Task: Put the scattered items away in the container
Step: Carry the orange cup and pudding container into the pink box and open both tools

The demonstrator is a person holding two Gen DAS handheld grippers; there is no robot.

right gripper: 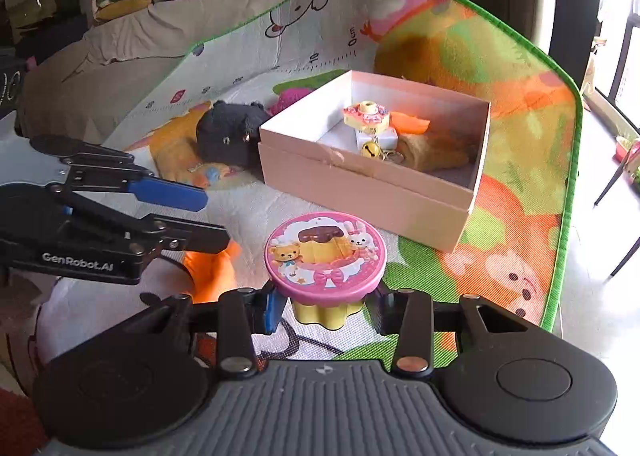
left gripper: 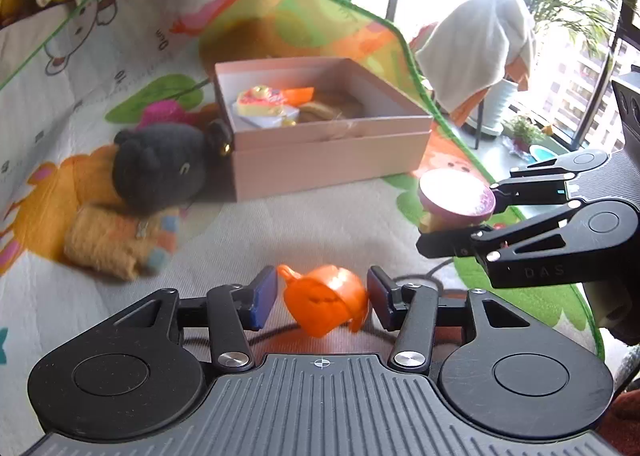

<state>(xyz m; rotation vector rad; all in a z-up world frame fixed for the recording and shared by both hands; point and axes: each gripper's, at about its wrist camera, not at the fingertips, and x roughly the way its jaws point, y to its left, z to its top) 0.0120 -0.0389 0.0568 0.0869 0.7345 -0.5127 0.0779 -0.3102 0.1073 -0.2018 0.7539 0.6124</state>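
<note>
With some toys already lying in the box (right gripper: 360, 191), the left claw (left gripper: 322, 298) is gripping an orange toy (left gripper: 326, 300) and the right claw (right gripper: 326, 306) a pink-lidded tin (right gripper: 325, 256), a plush (left gripper: 160, 163) still waiting outside.

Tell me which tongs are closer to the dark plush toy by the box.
Left. The left tongs, holding the orange toy, sit on the plush toy's side; the right tongs are farther away.
</note>
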